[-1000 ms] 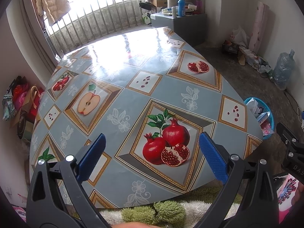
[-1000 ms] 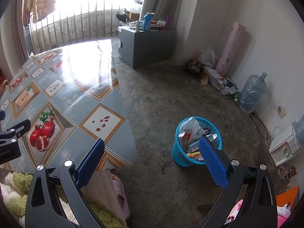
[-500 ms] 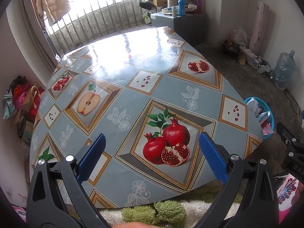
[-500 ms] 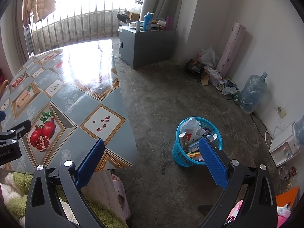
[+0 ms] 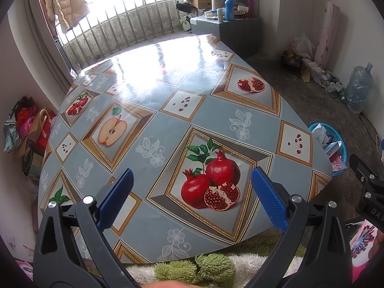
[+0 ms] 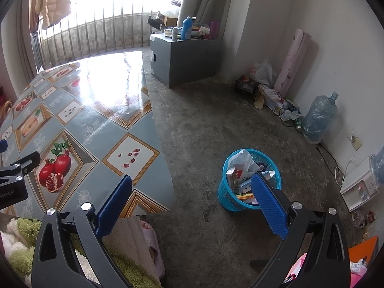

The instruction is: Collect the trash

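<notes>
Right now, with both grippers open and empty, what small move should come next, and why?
Probably hold both in place: the table shows no loose trash, and the blue basket on the floor already holds boxes and wrappers, so collection looks finished.

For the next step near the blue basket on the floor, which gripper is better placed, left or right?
Right. The right gripper is open and faces the blue basket directly. The left gripper, also open, looks over the table, with the basket beyond its far-right edge.
</notes>
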### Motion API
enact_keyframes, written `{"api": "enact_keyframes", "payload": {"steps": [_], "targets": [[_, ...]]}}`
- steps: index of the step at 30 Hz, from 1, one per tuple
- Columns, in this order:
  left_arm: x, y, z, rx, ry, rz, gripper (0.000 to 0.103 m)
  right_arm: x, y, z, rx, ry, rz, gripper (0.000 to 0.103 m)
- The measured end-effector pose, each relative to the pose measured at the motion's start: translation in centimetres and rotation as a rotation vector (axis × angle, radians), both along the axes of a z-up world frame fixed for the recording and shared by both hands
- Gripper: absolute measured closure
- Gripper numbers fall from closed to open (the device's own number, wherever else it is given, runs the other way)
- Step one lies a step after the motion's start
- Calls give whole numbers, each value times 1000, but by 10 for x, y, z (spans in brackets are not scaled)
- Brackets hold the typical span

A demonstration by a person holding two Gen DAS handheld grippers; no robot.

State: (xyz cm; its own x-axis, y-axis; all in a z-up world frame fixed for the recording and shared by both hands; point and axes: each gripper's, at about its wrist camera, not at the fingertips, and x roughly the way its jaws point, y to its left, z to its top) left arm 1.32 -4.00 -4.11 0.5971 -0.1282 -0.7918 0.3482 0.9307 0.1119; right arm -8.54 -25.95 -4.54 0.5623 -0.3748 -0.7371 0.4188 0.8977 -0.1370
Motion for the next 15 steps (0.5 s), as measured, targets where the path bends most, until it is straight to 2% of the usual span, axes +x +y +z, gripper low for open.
{"api": "enact_keyframes", "payload": {"steps": [15], "targets": [[-1, 0, 0, 1, 2, 0, 9, 0, 1, 0, 0, 0, -1, 7]]}}
